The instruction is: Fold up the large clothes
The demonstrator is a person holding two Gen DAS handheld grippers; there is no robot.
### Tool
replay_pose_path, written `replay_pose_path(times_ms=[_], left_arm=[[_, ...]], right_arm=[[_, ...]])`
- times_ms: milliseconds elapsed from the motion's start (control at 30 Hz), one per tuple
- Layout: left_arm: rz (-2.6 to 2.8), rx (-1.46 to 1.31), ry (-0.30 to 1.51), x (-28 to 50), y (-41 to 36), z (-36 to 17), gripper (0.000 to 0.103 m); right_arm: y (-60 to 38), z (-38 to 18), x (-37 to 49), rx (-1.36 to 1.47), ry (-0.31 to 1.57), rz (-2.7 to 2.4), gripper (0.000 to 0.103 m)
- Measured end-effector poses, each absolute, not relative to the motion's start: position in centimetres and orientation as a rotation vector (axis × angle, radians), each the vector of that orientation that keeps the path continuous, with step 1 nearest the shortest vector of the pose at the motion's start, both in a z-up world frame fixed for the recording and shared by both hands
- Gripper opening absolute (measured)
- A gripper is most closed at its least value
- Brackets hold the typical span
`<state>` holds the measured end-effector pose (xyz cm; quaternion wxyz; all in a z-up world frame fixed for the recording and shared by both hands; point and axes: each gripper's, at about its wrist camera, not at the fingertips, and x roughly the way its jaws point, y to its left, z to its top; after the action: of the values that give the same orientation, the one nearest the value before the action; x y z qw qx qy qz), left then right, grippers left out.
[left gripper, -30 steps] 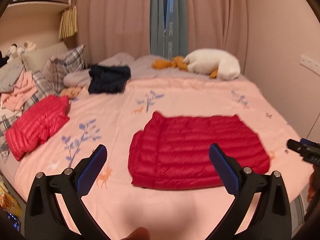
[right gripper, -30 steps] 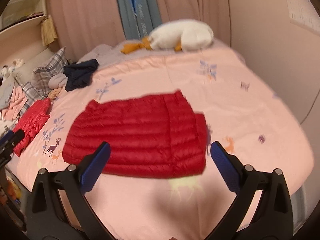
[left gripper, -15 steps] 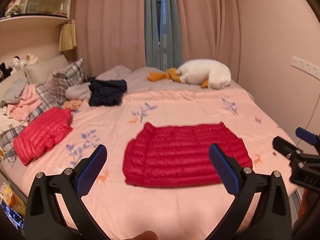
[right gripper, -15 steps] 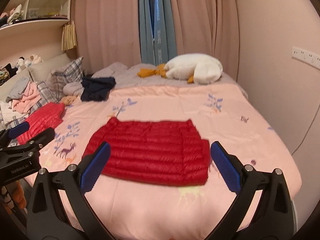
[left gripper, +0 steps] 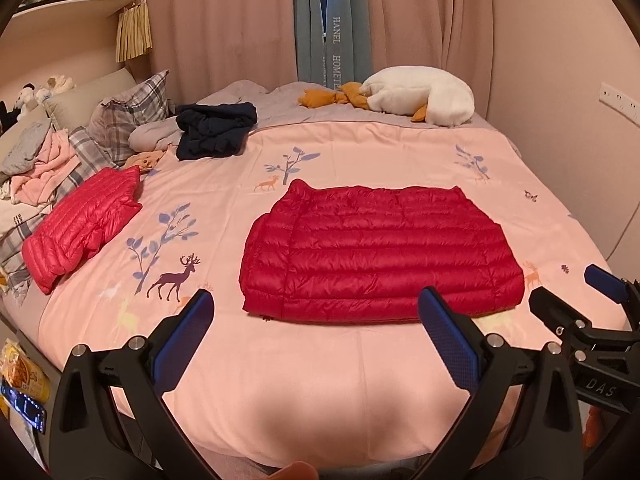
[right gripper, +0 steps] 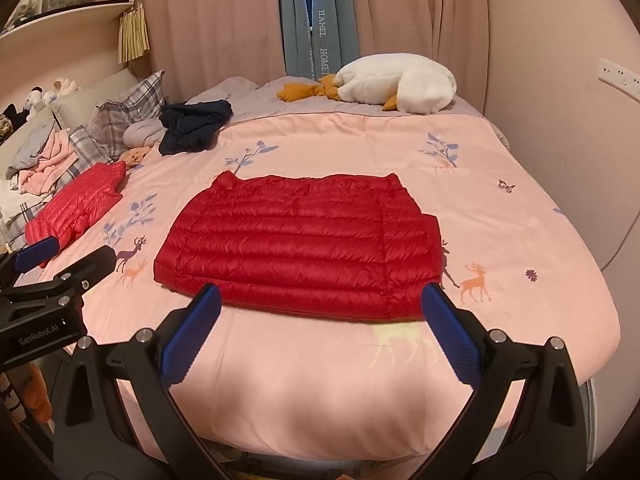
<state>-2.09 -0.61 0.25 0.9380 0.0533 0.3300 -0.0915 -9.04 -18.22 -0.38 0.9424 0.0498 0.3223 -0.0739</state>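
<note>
A red quilted down jacket [left gripper: 380,252] lies flat and folded into a rectangle on the pink bedspread [left gripper: 320,380]; it also shows in the right wrist view [right gripper: 304,244]. My left gripper [left gripper: 316,312] is open and empty, held above the bed's near edge, short of the jacket. My right gripper [right gripper: 320,304] is open and empty, also short of the jacket's near edge. The right gripper shows at the right edge of the left wrist view [left gripper: 568,296], and the left gripper at the left edge of the right wrist view [right gripper: 68,256].
A second folded red jacket [left gripper: 80,224] lies at the left of the bed. A dark navy garment [left gripper: 214,130], plaid pillows [left gripper: 128,116], a pile of pink clothes [left gripper: 44,168] and a white plush goose [left gripper: 416,96] lie at the back. Curtains and a wall stand behind.
Both grippers have pulled back and risen from the jacket, so more of the bed shows. The jacket lies still. Both grippers stay open.
</note>
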Motion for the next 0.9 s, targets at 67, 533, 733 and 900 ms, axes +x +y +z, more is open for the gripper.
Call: replay_pose_path(times_ms=[67, 533, 733, 900], left_arm=[[-0.187, 0.109, 0.677, -1.99, -0.64, 0.14, 0.102], [-0.194, 0.122, 0.687, -1.86, -0.96, -0.32, 0.102], [-0.195, 0.130, 0.687, -1.78, -1.31, -0.29, 0.102], [-0.197, 0.129, 0.686, -1.87, -1.34, -0.24, 0.102]], right_arm=[[-18.24, -0.43, -9.01, 0.103, 0.657, -0.155, 0.101], [-18.60, -0.45, -8.96, 0.110, 0.658, -0.164, 0.101], [-18.47, -0.43, -8.90, 0.106, 0.659, -0.162, 0.101], [-18.37, -0.41, -8.89, 0.105, 0.658, -0.161, 0.101]])
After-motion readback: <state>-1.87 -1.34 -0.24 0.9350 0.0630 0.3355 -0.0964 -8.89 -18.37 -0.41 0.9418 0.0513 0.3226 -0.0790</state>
